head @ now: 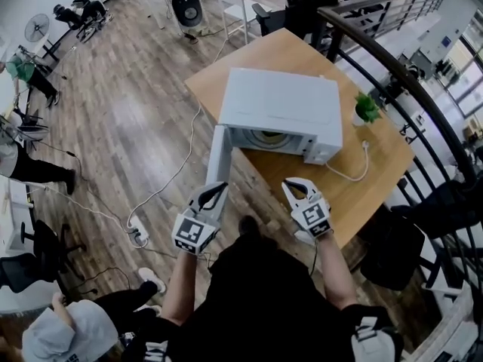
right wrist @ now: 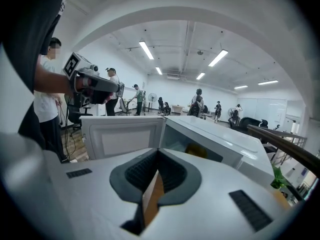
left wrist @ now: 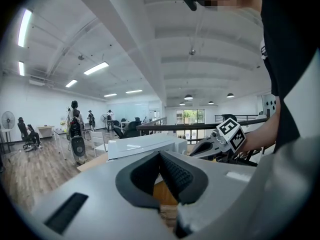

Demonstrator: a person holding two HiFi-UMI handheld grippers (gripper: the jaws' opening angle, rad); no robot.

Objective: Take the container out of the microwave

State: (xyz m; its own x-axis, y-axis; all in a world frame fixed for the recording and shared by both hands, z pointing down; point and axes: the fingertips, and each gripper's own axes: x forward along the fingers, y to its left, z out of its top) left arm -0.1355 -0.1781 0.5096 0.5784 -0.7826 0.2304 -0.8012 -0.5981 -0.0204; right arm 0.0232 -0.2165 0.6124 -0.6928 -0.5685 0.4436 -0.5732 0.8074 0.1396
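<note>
A white microwave (head: 279, 104) stands on a wooden table (head: 377, 179), its door (head: 219, 157) swung open to the left. Inside the cavity I see a round container (head: 266, 137); in the right gripper view it shows as a yellowish shape (right wrist: 196, 150) behind the opening. My left gripper (head: 216, 189) hovers just in front of the open door, jaws together and empty. My right gripper (head: 293, 187) hangs in front of the cavity, shut on nothing. Both are short of the microwave and touch nothing.
A small potted plant (head: 365, 109) sits right of the microwave, and a white cable with plug (head: 355, 172) lies on the table. A dark railing (head: 392, 66) runs along the right. A power strip (head: 138, 236) lies on the floor at left.
</note>
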